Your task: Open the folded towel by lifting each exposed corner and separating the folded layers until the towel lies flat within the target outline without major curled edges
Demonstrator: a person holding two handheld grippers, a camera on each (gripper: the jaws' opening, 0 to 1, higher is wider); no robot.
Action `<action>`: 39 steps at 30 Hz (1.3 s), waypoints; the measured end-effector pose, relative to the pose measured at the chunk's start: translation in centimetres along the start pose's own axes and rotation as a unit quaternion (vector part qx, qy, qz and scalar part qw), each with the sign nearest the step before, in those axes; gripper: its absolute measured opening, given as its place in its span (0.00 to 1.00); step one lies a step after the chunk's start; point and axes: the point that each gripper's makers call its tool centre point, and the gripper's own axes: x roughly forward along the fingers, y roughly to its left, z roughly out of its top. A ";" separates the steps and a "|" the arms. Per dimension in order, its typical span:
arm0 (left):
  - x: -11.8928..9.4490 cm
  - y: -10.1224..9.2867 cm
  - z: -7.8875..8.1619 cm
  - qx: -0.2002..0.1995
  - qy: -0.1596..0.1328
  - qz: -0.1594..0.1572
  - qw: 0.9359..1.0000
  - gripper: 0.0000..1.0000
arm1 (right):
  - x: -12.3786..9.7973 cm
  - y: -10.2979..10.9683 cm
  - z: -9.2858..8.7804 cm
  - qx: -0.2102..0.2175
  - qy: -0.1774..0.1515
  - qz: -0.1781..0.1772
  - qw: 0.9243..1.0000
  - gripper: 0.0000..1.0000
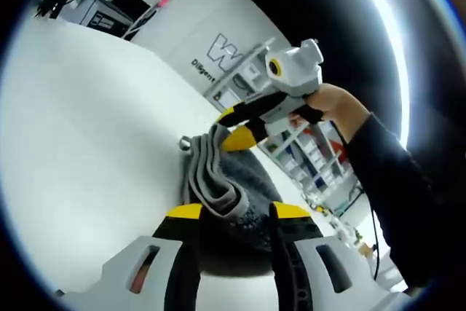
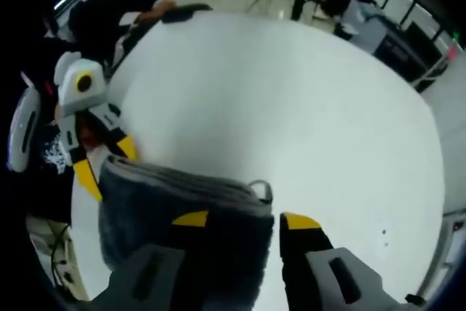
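The towel [image 1: 222, 183] is grey and folded into a thick stack of layers on the white table [image 1: 80, 143], so by my reading the task is barely begun: no layer is peeled back, nothing lies flat, and I can see no target outline on the tabletop.

In the left gripper view the left gripper [image 1: 234, 216] has its yellow-tipped jaws spread, with the near end of the towel bunched between them; whether the pads touch the cloth I cannot tell. The right gripper [image 1: 244, 127] comes in from the far side, its tips at the towel's far end beside a small hanging loop [image 1: 186, 143]; whether it is pinching cloth is unclear.

In the right gripper view the right gripper [image 2: 244, 221] shows spread jaws, the towel [image 2: 182, 202] lying under and beyond its left finger, the loop just ahead of the gap, and the left gripper [image 2: 102, 158] at the towel's far edge.

The stacked fold edges run along the side facing the right gripper. Bare table spreads wide beyond both sets of fingers, leaving ample room to unfold, though the table edge is near behind the left gripper.
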 end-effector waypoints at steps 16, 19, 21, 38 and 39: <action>0.1 0.1 -0.3 0.001 0.008 -0.003 1.000 0.25 | 1.6 0.2 -1.0 -0.020 0.025 0.006 0.999 0.29; 0.1 0.1 -0.4 0.000 0.010 -0.005 1.000 0.23 | 2.0 1.1 -1.0 -0.021 0.030 0.006 0.999 0.27; 0.1 0.0 -0.4 0.001 0.011 -0.005 1.000 0.22 | 2.1 1.5 -1.0 -0.015 0.030 0.009 0.999 0.26; 0.0 -0.3 -0.8 -0.002 0.019 -0.023 1.000 0.07 | 0.8 2.4 -0.6 -0.012 0.016 0.002 1.000 0.06; 0.0 -0.4 -0.8 -0.002 0.018 -0.025 1.000 0.07 | 0.5 2.4 -0.6 -0.015 0.014 0.002 1.000 0.05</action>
